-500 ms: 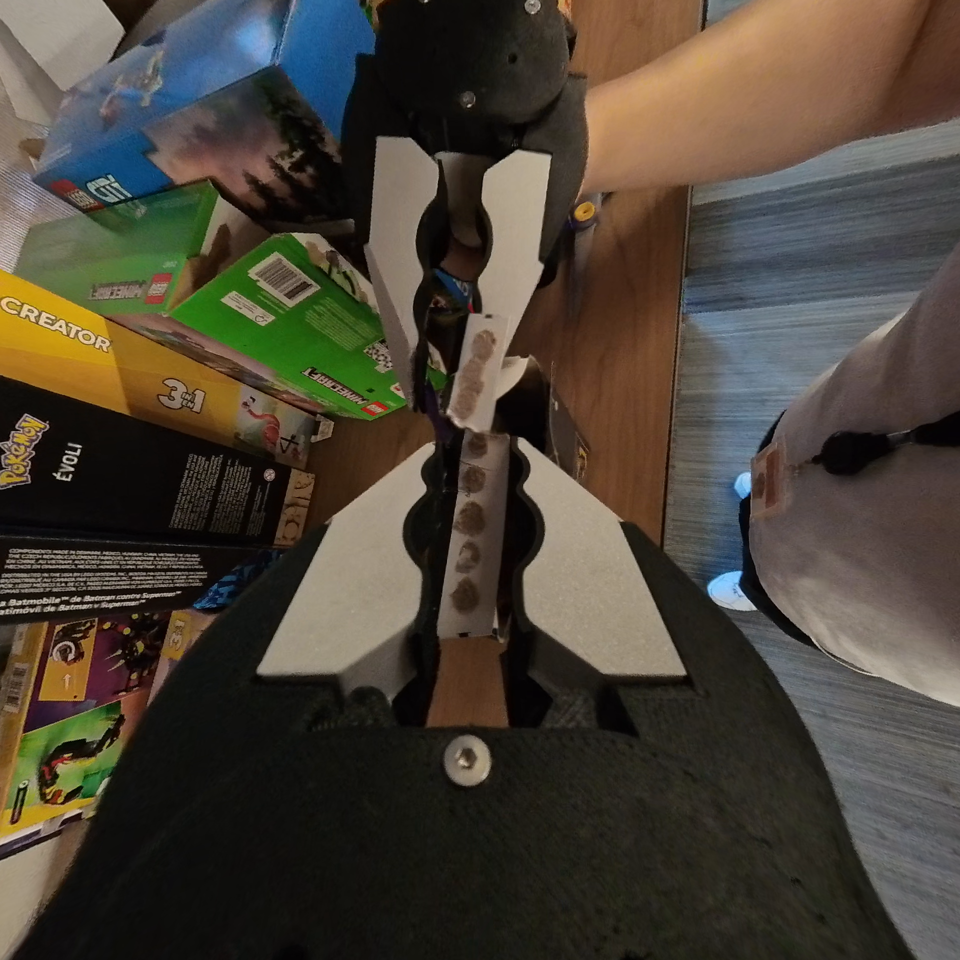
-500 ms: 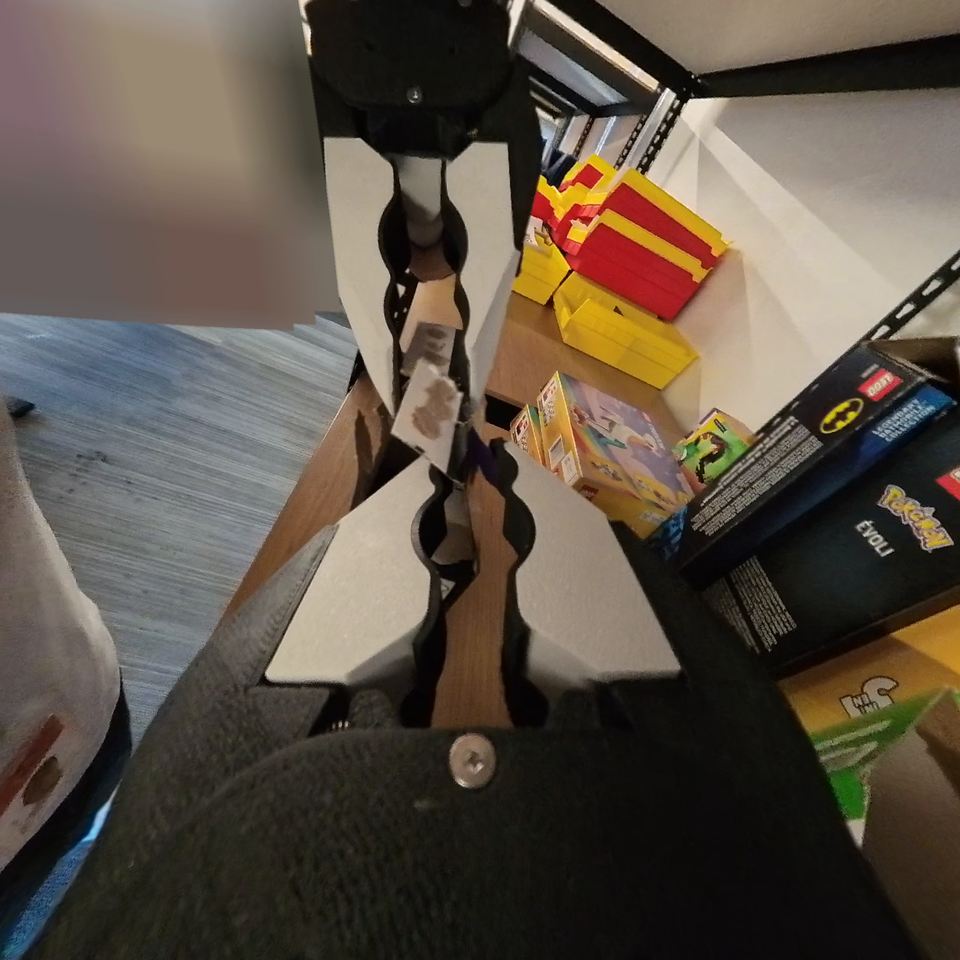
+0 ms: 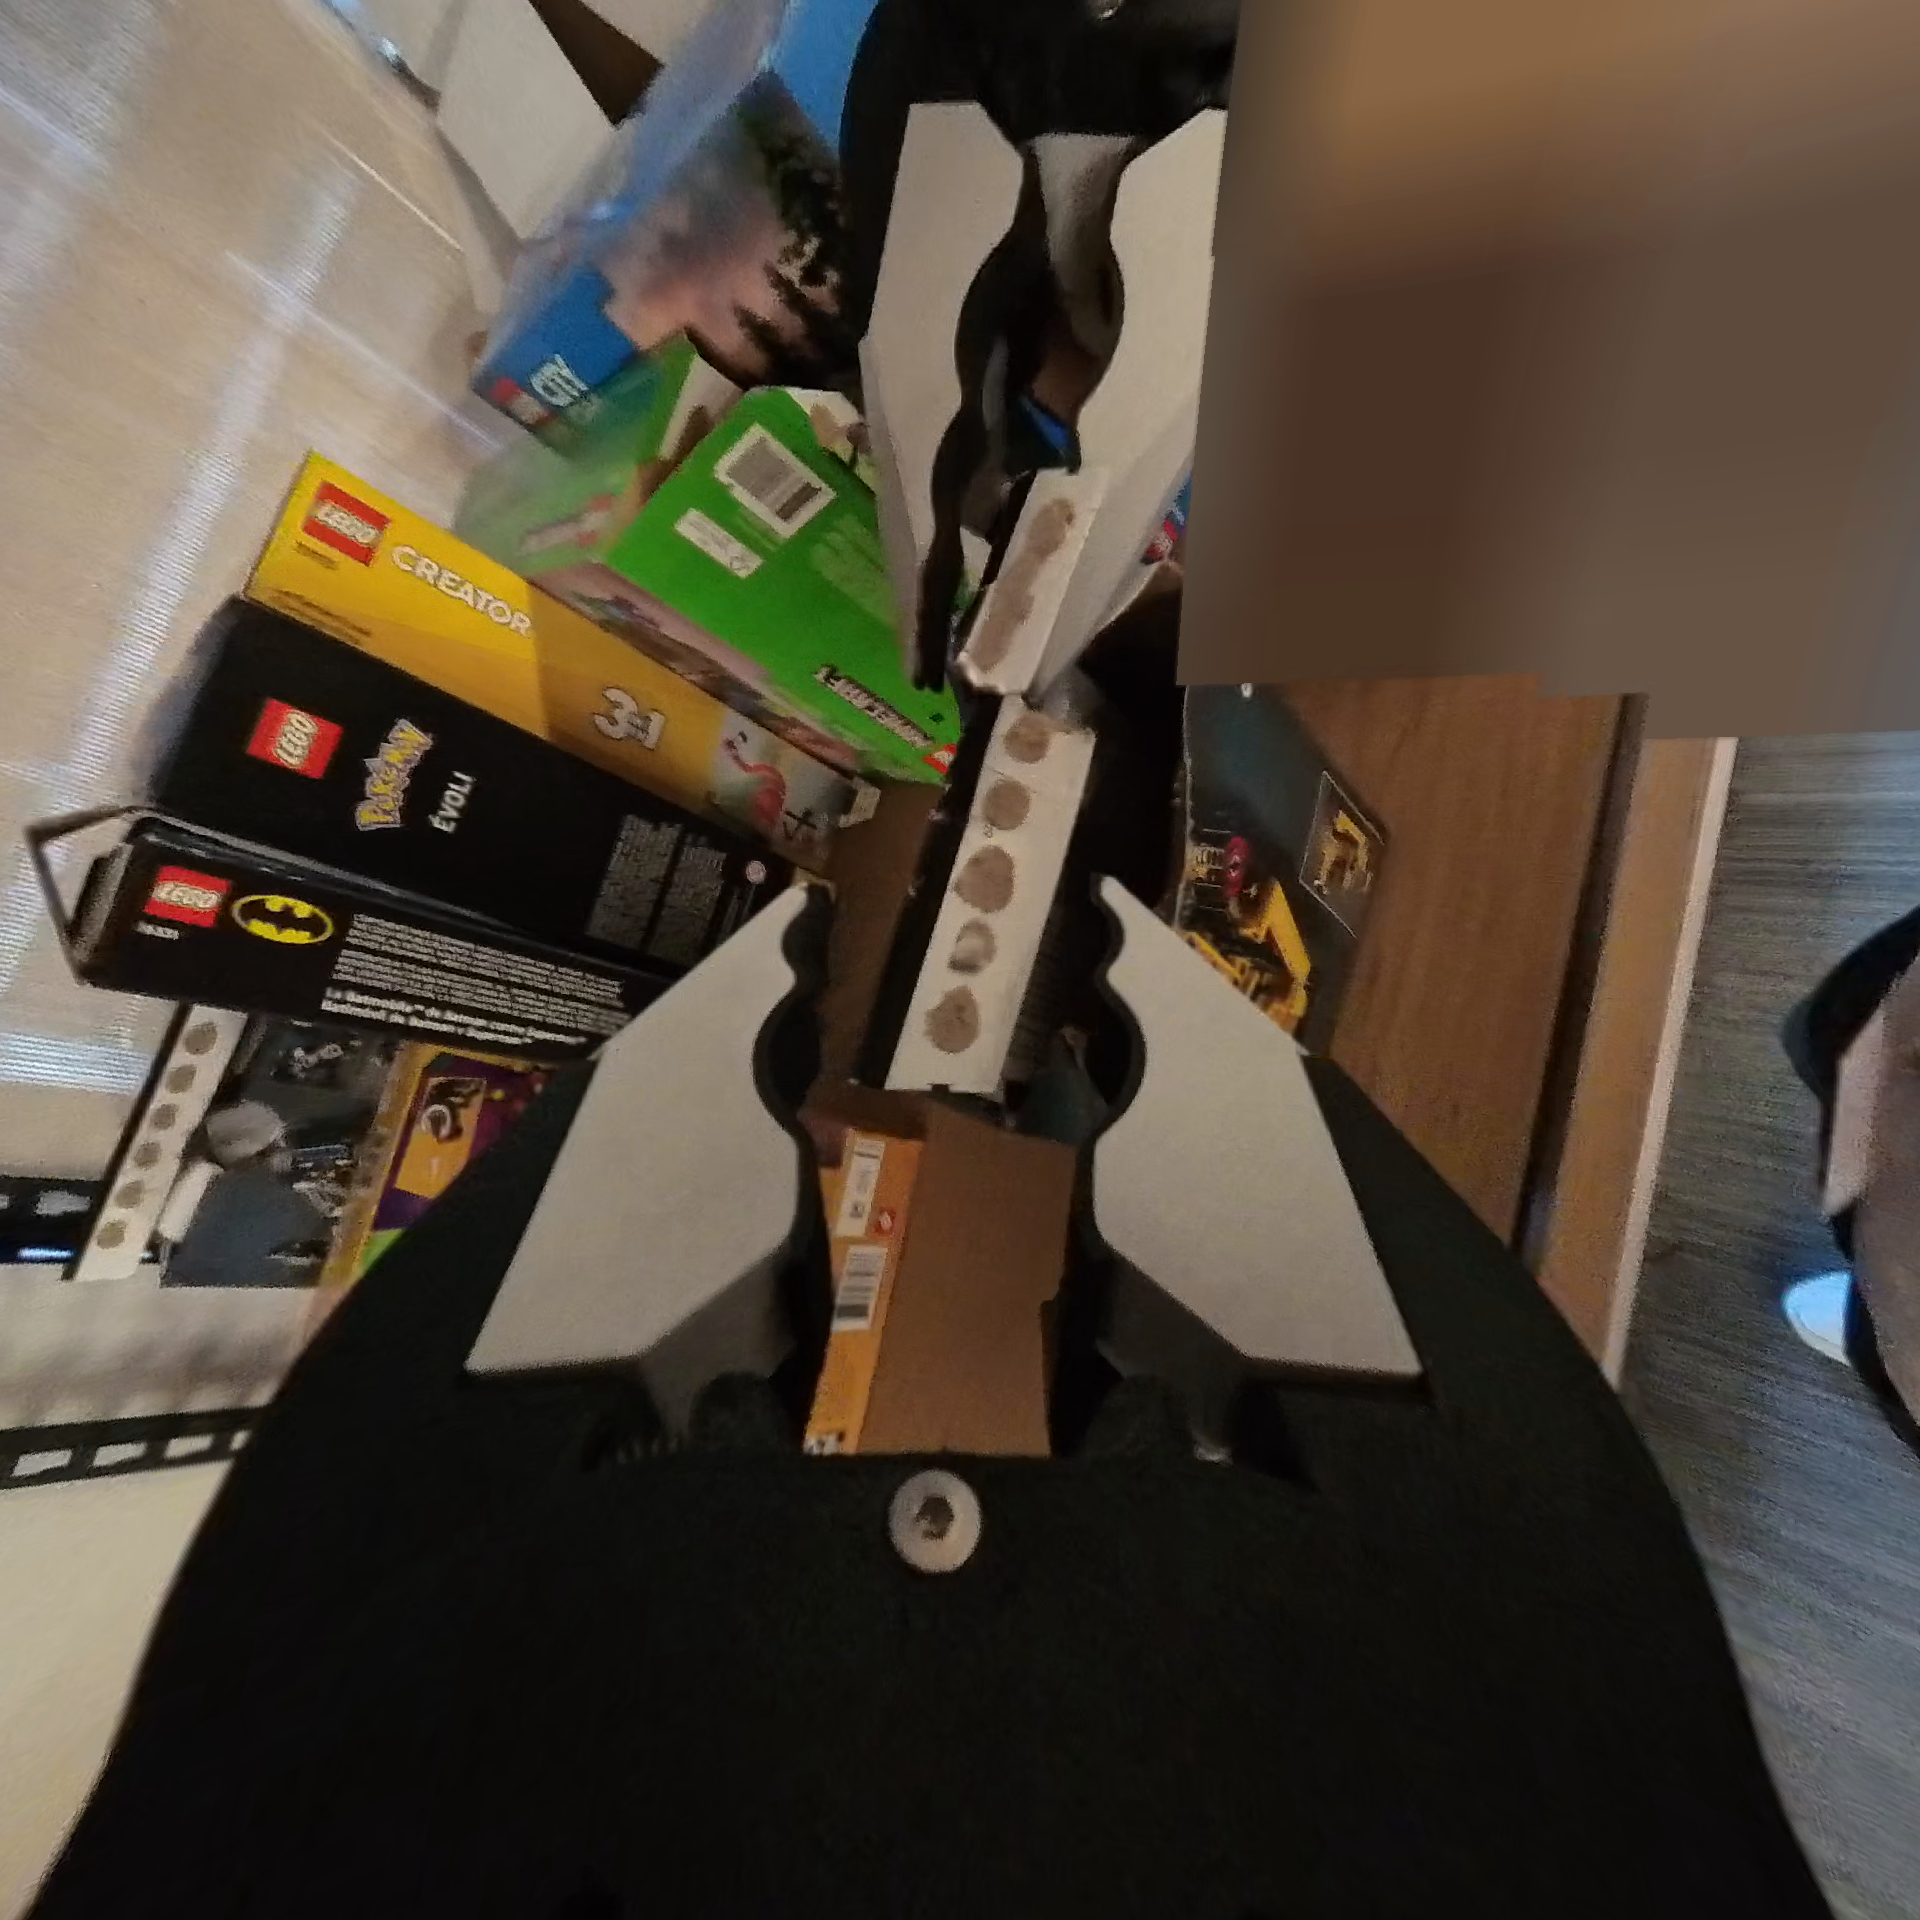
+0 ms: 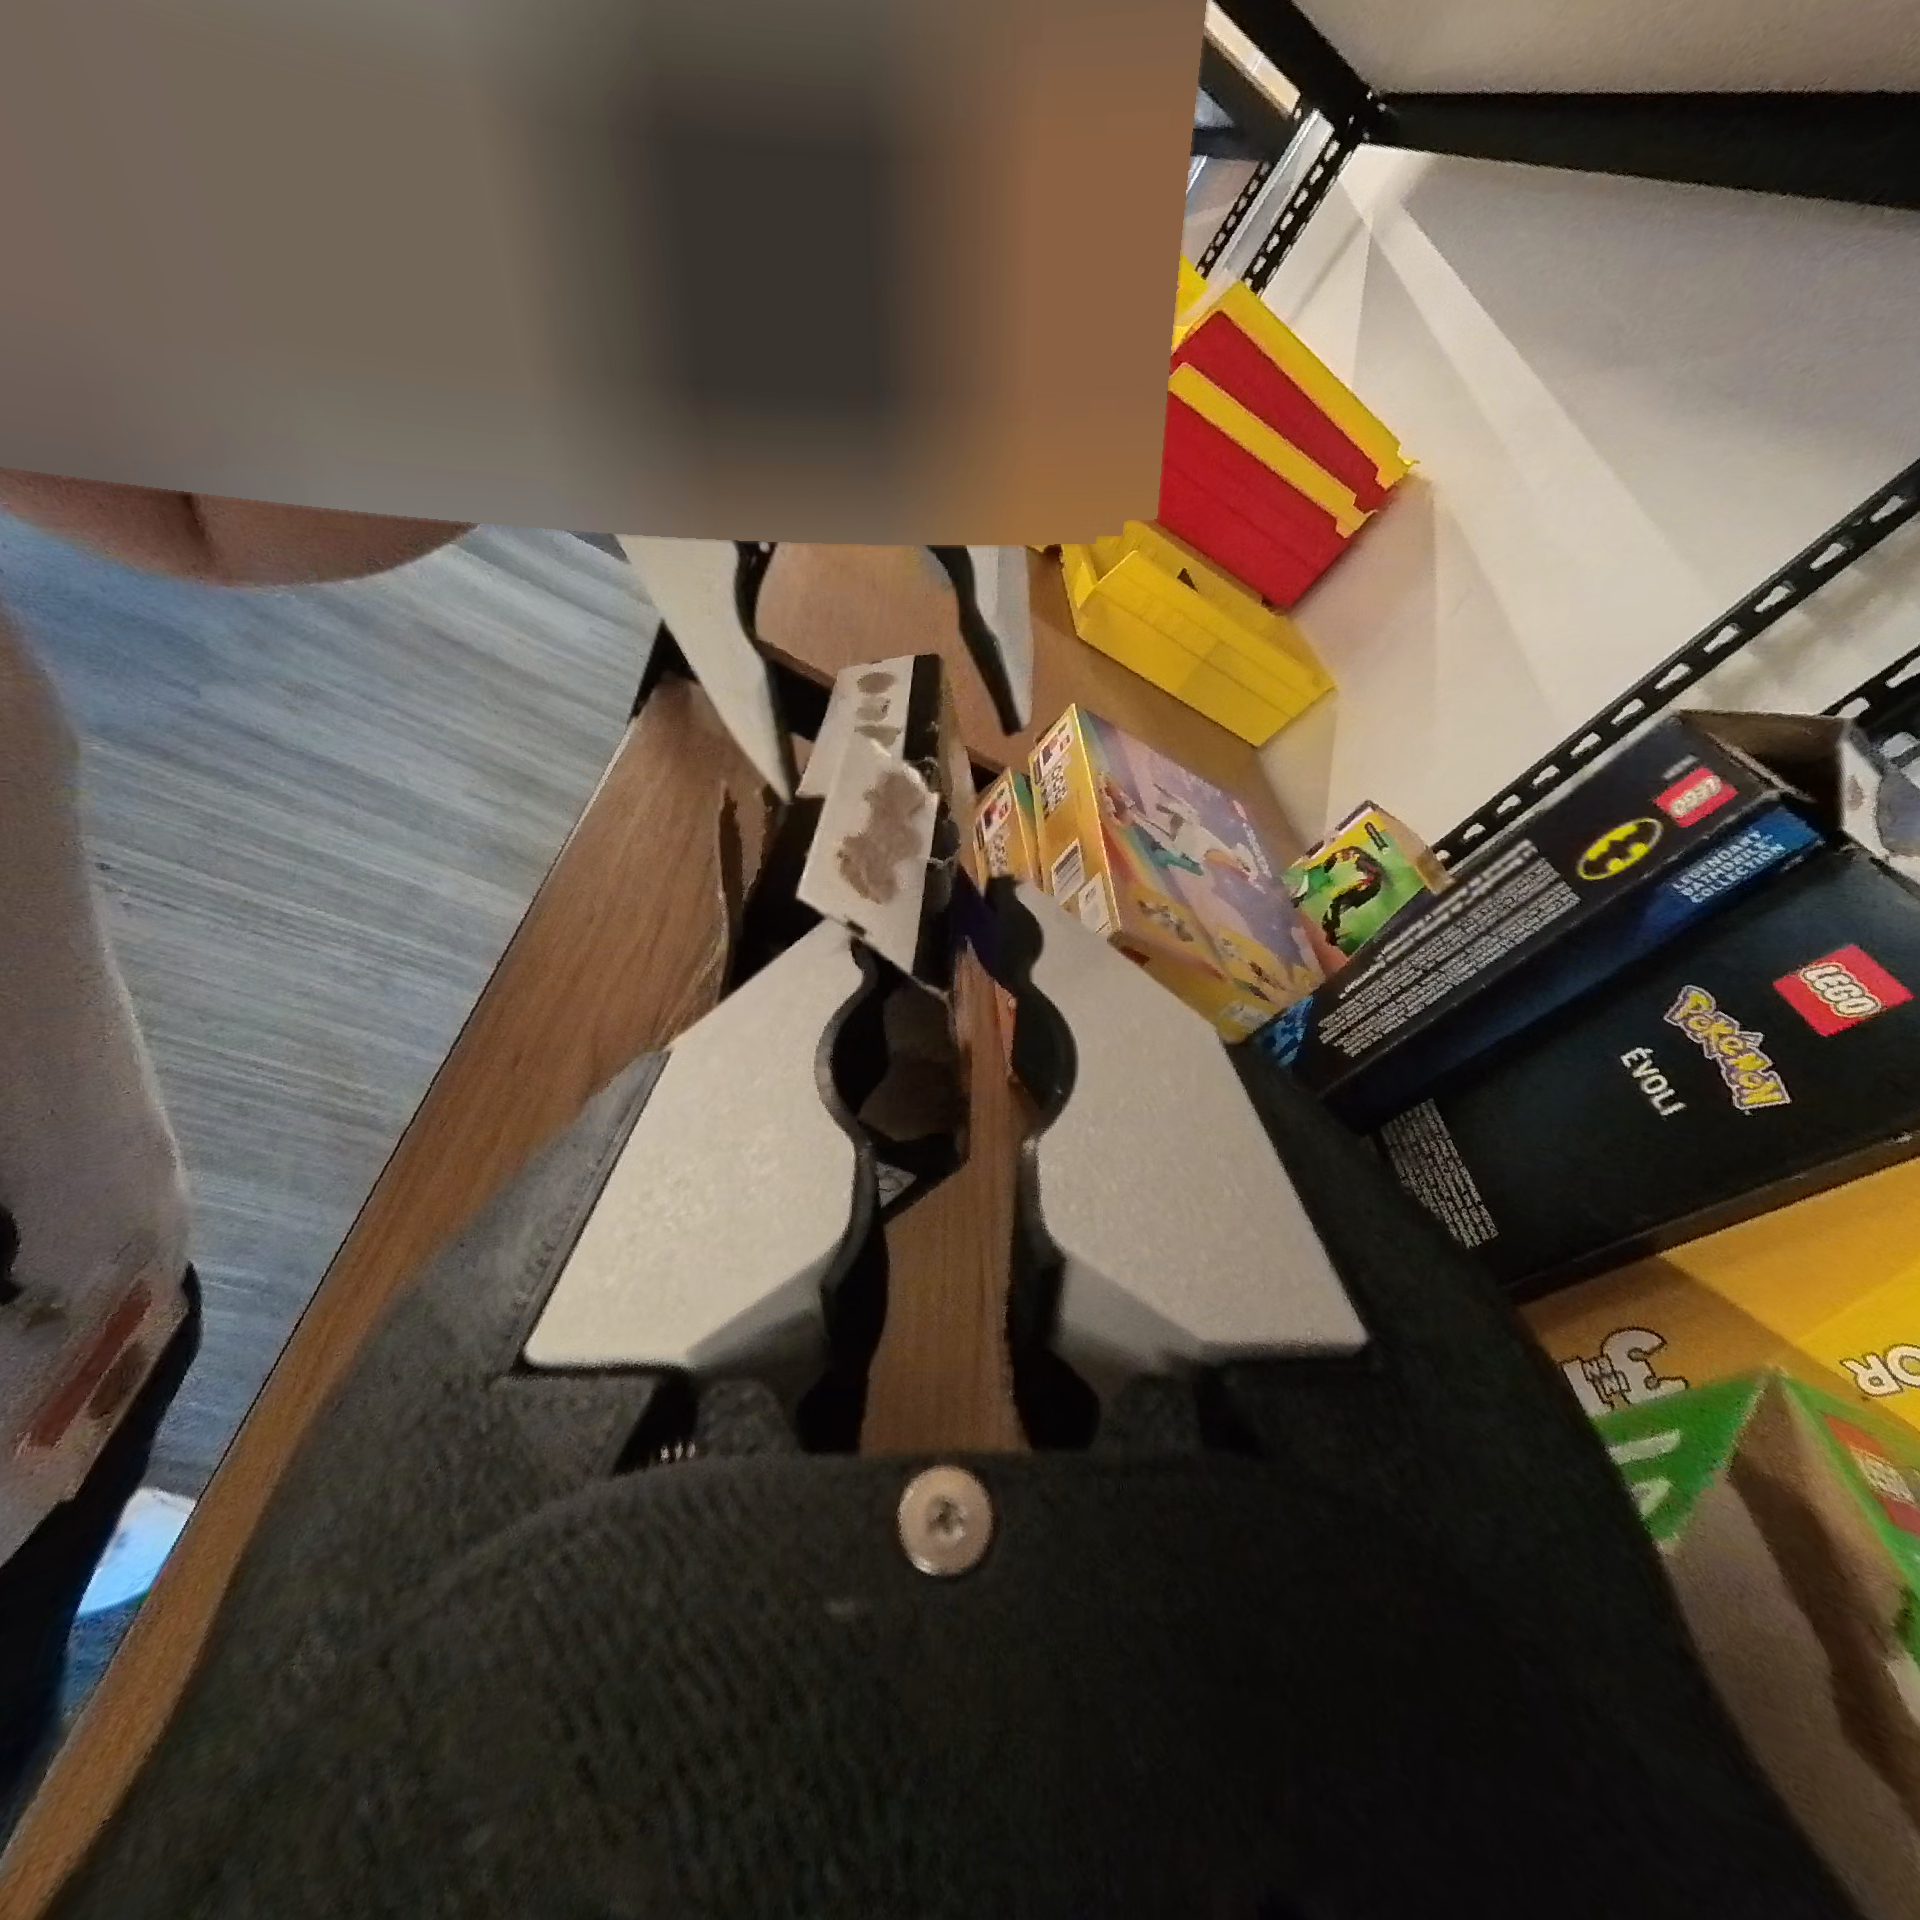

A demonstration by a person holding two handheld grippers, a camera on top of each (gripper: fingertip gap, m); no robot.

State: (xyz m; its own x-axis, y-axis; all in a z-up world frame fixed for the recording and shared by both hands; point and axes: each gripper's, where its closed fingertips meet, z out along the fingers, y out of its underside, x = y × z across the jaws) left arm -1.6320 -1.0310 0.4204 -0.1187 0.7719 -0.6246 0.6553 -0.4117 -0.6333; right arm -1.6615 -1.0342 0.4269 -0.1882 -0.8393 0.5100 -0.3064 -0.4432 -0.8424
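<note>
Left wrist view: the left gripper [image 3: 954,894] hangs over a small open box [image 3: 935,1268], its jaws now spread wide; half a second ago they were pressed onto the box's white flap.
Flap: the white flap [image 3: 982,883], dotted with brown glue spots, runs free up the gap between the fingers and touches neither.
Box: its bare cardboard panel and orange side sit deep between the left fingers, over the wooden table [image 3: 1455,935].
Right gripper: the right gripper [image 4: 925,914] faces the left one, fingers close together and spaced as before; a thin dark edge of the box sits at its tips, but whether they pinch it cannot be told.
Torn piece: a ragged white scrap [image 4: 873,821] with glue marks stands just beyond the right fingertips.
Change: only the left grip has let go; both views have swung and are blurred.
Around: a black box [image 3: 436,790], a yellow box [image 3: 436,582] and a green box [image 3: 769,561] lie piled beside the grippers; red and yellow bins [image 4: 1247,499] stand farther back by the wall.
</note>
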